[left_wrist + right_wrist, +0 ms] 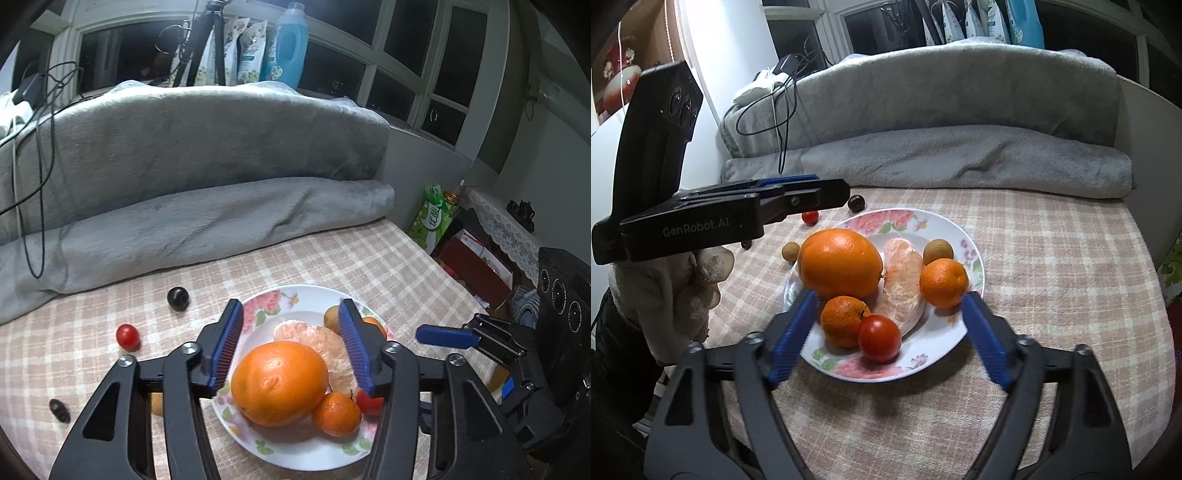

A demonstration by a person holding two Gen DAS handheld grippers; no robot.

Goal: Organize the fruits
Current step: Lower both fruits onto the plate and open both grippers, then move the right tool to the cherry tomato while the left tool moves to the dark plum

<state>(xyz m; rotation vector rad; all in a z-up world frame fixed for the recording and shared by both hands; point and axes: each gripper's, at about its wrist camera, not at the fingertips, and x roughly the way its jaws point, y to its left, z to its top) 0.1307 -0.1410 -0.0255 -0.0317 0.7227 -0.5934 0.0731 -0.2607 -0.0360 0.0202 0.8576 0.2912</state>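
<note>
A floral plate [956, 236] [295, 454] holds a large orange [839, 262] [279, 382], a peeled pomelo segment [903, 284] [314, 338], two small mandarins [943, 282] [844, 319], a cherry tomato [879, 338] and a brown longan [937, 250]. My left gripper [291, 343] is open and empty, hovering above the large orange. My right gripper [888, 338] is open and empty, its fingers on either side of the plate's near edge. Off the plate lie a cherry tomato [127, 336], a dark round fruit [178, 297], a dark date [60, 410] and a longan [789, 252].
A checked cloth [1052, 280] covers the table. A folded grey blanket [192, 221] lies along the far edge, with cables [33, 177] over it. Boxes and a green pack [434, 218] stand off the right edge. The right gripper's body [517, 343] shows in the left view.
</note>
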